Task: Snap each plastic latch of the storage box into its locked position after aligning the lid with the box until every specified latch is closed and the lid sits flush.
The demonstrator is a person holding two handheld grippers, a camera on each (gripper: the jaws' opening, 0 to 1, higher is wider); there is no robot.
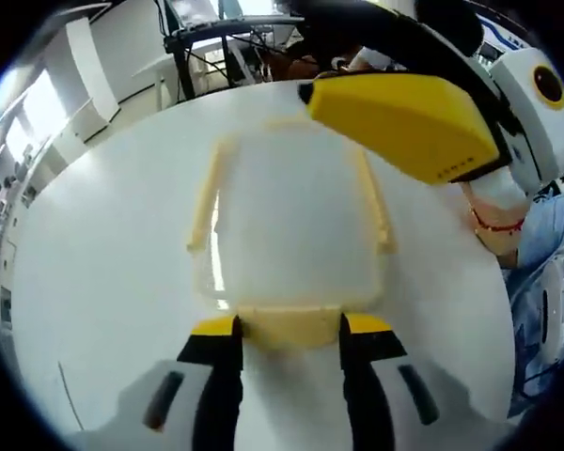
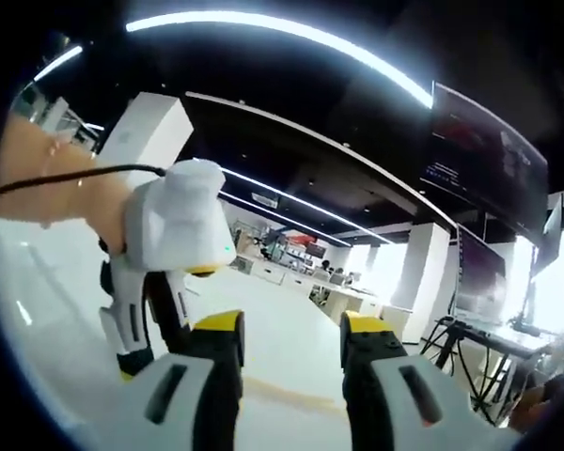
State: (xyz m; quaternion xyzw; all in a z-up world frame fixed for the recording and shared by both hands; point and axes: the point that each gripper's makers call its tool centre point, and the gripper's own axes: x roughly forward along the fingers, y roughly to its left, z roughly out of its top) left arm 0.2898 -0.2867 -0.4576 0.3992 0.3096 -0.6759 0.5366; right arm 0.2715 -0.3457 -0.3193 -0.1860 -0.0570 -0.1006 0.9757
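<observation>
White table [image 1: 103, 282] — storage box [image 1: 296, 225]

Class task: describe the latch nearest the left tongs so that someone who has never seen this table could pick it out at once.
Start at the round white table and find the clear box with pale yellow latches. The near latch is the wide flap on the box's edge closest to the camera, sitting between the left tongs. Unlike the long side latches, it lies crosswise in the left gripper view.
</observation>
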